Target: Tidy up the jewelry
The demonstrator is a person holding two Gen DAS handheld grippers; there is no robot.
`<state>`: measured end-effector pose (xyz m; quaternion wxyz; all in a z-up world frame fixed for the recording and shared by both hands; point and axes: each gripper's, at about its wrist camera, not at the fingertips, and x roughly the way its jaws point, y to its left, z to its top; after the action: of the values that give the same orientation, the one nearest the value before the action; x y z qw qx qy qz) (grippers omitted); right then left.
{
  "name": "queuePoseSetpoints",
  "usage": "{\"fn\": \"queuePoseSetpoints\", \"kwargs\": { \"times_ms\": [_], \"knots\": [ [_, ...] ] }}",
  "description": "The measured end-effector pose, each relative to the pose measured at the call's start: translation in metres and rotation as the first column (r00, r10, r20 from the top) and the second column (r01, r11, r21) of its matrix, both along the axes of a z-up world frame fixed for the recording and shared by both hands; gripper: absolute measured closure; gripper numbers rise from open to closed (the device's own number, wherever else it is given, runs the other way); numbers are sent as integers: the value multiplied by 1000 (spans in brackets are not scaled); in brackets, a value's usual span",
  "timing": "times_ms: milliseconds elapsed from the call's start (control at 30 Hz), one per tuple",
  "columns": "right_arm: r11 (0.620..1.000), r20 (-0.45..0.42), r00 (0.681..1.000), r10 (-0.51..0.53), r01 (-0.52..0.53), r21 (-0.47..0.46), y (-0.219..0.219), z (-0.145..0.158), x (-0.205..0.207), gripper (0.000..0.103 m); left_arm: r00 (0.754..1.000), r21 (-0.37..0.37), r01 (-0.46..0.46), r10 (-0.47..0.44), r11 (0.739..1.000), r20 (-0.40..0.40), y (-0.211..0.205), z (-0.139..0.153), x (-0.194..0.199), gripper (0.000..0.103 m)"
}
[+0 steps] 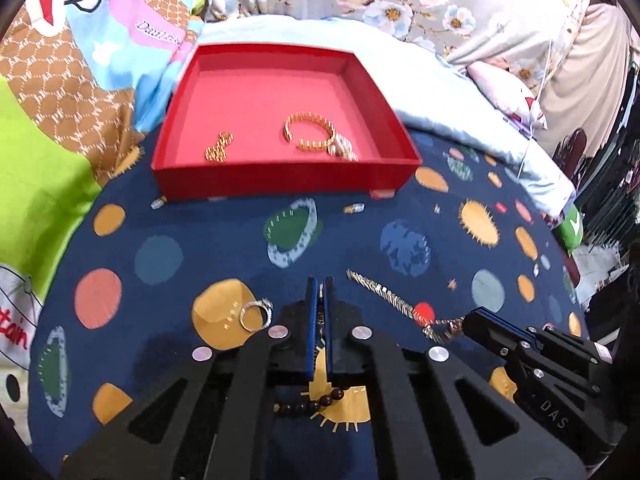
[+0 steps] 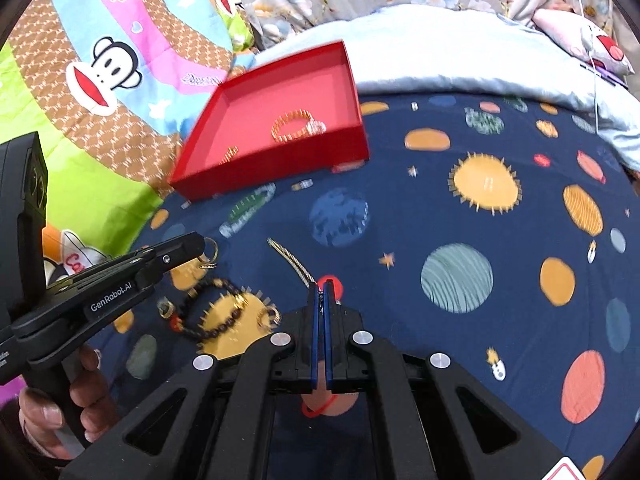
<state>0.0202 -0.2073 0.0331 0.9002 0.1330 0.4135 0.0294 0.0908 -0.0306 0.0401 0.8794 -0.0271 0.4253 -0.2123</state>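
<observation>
A red tray [image 1: 280, 178] stands ahead on the dark blue planet-print cloth and holds a gold bangle [image 1: 310, 133], a small gold chain [image 1: 218, 148] and a silver piece [image 1: 343, 148]. My right gripper [image 2: 322, 286] is shut on one end of a silver-gold chain [image 1: 380, 290] that trails over the cloth; it also shows in the left wrist view [image 1: 466, 326]. My left gripper [image 1: 321, 282] is shut, with nothing visibly held. A silver ring [image 1: 256, 314] lies just left of its fingers. A dark bead bracelet [image 2: 218, 312] lies under the left gripper [image 2: 202, 246].
The tray also shows in the right wrist view [image 2: 276, 164]. Small clear beads [image 1: 354, 208] lie on the cloth before the tray. A pale blue quilt [image 1: 460, 100] rises behind it, and a cartoon-print blanket [image 1: 60, 120] lies to the left.
</observation>
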Motion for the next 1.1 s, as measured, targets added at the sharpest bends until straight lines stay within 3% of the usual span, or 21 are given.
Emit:
{"fn": "queuePoseSetpoints", "kwargs": {
  "times_ms": [233, 533, 800, 1100],
  "knots": [
    [1000, 71, 997, 1, -1, -6, -4, 35, 7, 102, 999, -13, -20, 21, 1000, 36, 14, 29, 8, 101],
    [999, 201, 980, -6, 13, -31, -19, 92, 45, 102, 994, -38, -38, 41, 999, 101, 21, 72, 45, 101],
    [997, 274, 961, 30, -9, -77, -18, 133, 119, 102, 984, 6, -39, 37, 999, 174, 8, 103, 103, 101],
    [996, 287, 957, 46, -23, -82, -10, 137, 203, 102, 978, 27, -61, 55, 998, 202, -2, 103, 174, 101]
  ]
}}
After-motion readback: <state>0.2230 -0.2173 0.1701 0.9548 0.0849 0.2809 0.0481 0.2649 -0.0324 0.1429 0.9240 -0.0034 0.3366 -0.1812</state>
